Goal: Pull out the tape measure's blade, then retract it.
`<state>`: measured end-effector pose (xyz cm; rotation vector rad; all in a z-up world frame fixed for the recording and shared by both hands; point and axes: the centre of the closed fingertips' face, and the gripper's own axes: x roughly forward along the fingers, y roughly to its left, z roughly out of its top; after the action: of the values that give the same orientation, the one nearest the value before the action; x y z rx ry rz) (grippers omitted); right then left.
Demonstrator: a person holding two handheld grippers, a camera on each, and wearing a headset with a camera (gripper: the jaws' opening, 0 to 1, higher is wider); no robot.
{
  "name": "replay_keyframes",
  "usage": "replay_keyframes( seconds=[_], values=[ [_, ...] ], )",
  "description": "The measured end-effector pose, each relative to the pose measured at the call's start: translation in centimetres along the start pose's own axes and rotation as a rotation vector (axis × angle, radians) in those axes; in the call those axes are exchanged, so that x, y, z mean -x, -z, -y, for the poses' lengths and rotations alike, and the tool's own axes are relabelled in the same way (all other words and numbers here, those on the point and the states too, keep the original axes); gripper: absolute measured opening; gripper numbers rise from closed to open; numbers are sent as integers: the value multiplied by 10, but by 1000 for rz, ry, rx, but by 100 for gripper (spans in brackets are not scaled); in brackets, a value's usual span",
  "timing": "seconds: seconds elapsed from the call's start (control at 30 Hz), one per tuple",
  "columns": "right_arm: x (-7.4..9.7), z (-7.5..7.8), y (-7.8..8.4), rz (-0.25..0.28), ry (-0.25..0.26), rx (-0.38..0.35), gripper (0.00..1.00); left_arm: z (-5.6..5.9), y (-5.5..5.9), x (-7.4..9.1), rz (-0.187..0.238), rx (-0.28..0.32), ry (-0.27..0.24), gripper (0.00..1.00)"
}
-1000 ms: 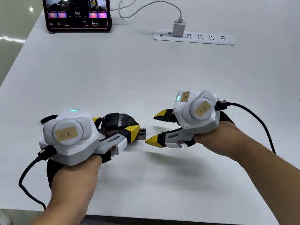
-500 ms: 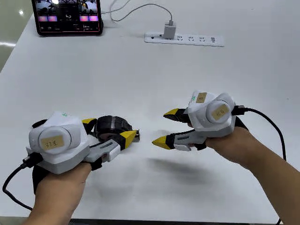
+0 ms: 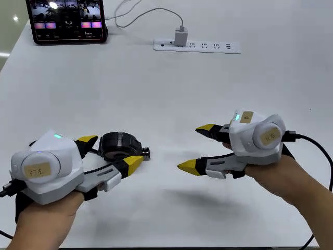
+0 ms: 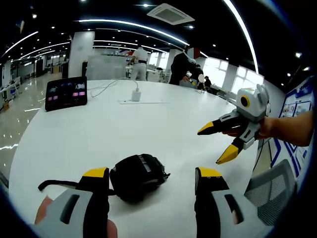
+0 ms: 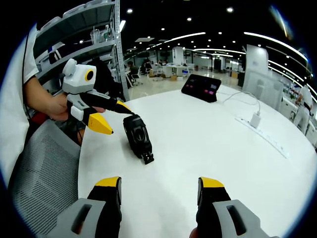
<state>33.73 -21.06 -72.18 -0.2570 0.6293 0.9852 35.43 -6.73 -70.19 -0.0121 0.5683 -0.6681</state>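
Observation:
A black tape measure [image 3: 118, 145] lies on the white table [image 3: 166, 94], its blade drawn in and the hook end [image 3: 147, 152] pointing right. My left gripper [image 3: 109, 151] is open, with its yellow-tipped jaws on either side of the case and not pressing it. In the left gripper view the tape measure [image 4: 137, 176] sits close to the left jaw, with a wide gap to the right one. My right gripper [image 3: 196, 148] hovers open and empty to the right of the hook. The right gripper view has the tape measure [image 5: 138, 136] ahead and the left gripper [image 5: 116, 119] behind it.
A tablet [image 3: 66, 21] with a lit screen stands at the far left. A white power strip [image 3: 197, 46] with a charger [image 3: 180, 37] and cable lies at the back. The table's near edge runs just below both hands.
My left gripper has opened wider around the tape measure and drawn back a little. The right gripper has moved right, away from the hook. The head camera has shifted.

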Motion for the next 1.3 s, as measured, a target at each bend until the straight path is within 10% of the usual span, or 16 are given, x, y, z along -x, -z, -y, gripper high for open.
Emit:
replay_keyframes(
  seconds=[1.3],
  values=[
    [74,0,24,47,135,-48,78,-6,6,49,-20,-78,172,90]
  ],
)
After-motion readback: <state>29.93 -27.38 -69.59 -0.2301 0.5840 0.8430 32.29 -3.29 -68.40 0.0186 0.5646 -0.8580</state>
